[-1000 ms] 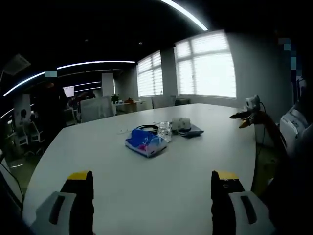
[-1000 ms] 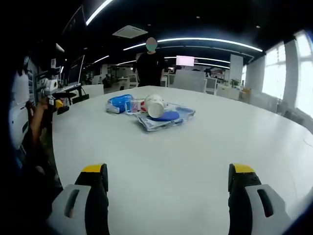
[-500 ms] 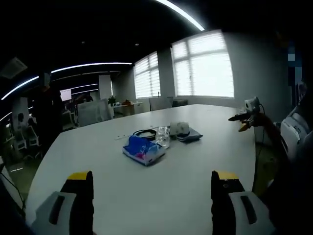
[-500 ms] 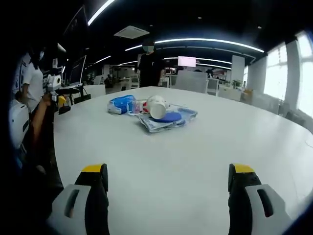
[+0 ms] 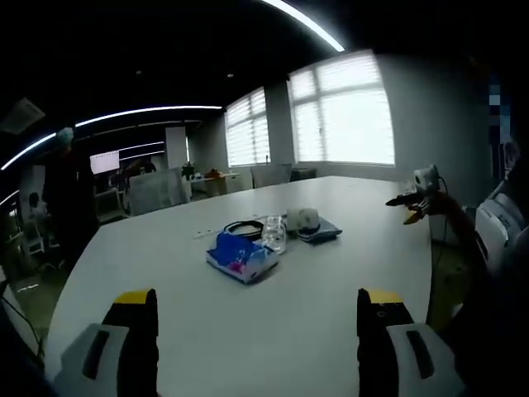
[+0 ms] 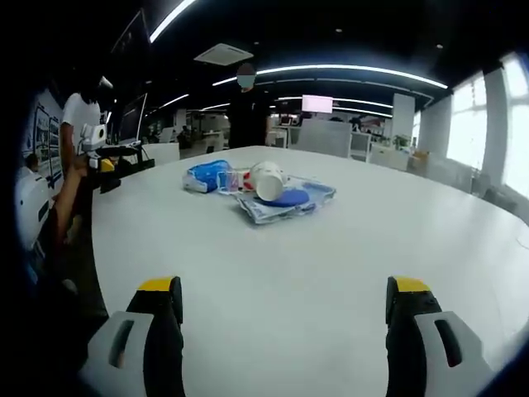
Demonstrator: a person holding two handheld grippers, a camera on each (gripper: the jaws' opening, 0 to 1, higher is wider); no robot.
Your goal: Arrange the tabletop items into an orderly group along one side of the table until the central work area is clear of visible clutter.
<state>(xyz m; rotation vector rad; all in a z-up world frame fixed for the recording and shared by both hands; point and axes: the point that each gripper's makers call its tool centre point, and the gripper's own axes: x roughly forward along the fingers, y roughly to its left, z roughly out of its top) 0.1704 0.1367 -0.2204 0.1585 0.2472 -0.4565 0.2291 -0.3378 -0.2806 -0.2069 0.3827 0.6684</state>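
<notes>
Little has changed over the last second: in the left gripper view the clutter sits slightly higher and further off than before, and the dark-clothed person (image 5: 68, 198) at the far left has shifted. In the right gripper view a person in a white top (image 6: 80, 124) has come up at the left edge.

One wide white bench (image 5: 248, 331) carries everything, in a dim office with bright blinded windows (image 5: 343, 112), curved ceiling lights (image 6: 347, 70) and chairs (image 6: 324, 136) beyond.

All the clutter lies in one cluster near the middle of the bench, well ahead of both pairs of jaws. A blue tissue pack (image 5: 240, 256) is nearest the left gripper (image 5: 257, 331), with a black cable coil (image 5: 245, 226) behind it, a clear glass (image 5: 274, 234) beside it, and a white cup (image 5: 307, 219) on a flat blue pad (image 5: 322, 231). From the right gripper (image 6: 283, 318) the white cup (image 6: 267, 179) lies tipped on the blue pad (image 6: 285, 198), the tissue pack (image 6: 204, 174) beyond.

Both pairs of jaws are spread wide and hold nothing.
</notes>
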